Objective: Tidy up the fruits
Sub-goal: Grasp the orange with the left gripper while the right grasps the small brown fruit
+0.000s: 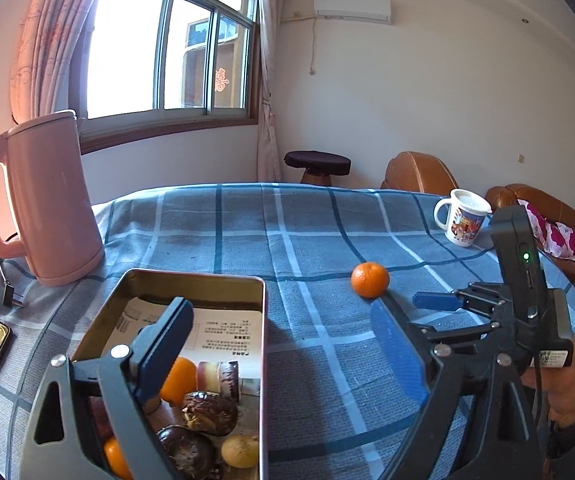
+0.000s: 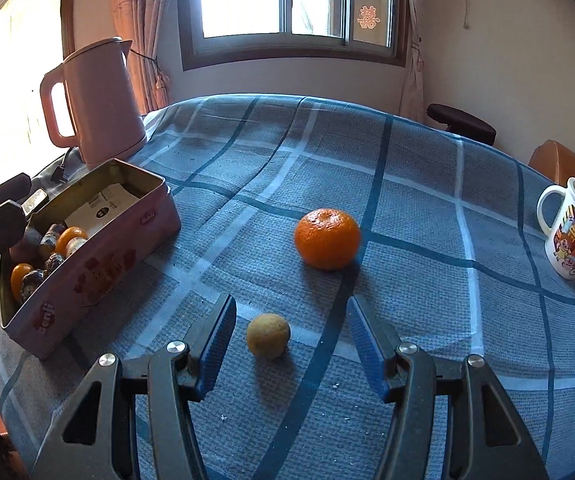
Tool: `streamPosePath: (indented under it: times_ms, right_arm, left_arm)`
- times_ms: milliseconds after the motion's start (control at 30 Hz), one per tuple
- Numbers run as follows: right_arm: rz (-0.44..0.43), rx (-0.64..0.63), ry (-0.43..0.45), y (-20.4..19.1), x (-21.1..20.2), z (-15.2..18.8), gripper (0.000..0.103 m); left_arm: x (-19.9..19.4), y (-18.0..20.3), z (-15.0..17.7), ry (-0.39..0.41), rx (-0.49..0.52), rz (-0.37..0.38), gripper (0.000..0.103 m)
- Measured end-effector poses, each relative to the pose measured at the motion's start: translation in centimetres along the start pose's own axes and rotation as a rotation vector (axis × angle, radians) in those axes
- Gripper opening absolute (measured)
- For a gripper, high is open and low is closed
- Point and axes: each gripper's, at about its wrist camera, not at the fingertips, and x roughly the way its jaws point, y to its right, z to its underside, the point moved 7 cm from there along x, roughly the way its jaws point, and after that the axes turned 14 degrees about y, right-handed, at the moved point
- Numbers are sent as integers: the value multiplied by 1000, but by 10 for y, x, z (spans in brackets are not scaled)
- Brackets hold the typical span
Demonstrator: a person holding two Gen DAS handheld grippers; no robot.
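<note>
Two loose fruits left on the checked cloth, both my claws open and empty.

The table point(image 2: 427, 208) gives me wide open cloth around the fruit; the kettle point(image 2: 99, 100) and mug point(image 2: 571, 232) stand well apart at the far edges. The tin point(image 2: 99, 264) sits to my left, walls upright, already holding fruit at its near end with bare room at the far end. My left claw point(image 1: 283, 356) hangs spread wide over its rim, holding nothing. The mandarin point(image 2: 327, 238) looks light, smooth and soft-skinned, so I judge a gentle pinch across its middle best. The small yellowish fruit point(image 2: 268, 335) lies between the fingers of my right claw point(image 2: 291, 344), untouched; it may roll.
</note>
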Motion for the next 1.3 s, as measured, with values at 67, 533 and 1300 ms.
streamPosePath:
  times_ms: [67, 533, 1300]
  right_arm:
    - [-6, -3, -30, -3, 7, 5, 59]
    - [115, 73, -32, 50, 7, 7, 26]
    - [176, 233, -7, 114, -3, 11, 26]
  left_arm:
    - [2, 5, -1, -2, 2, 8, 93]
    - [45, 53, 5, -76, 46, 63, 93]
    - [164, 110, 38, -282, 17, 171, 56]
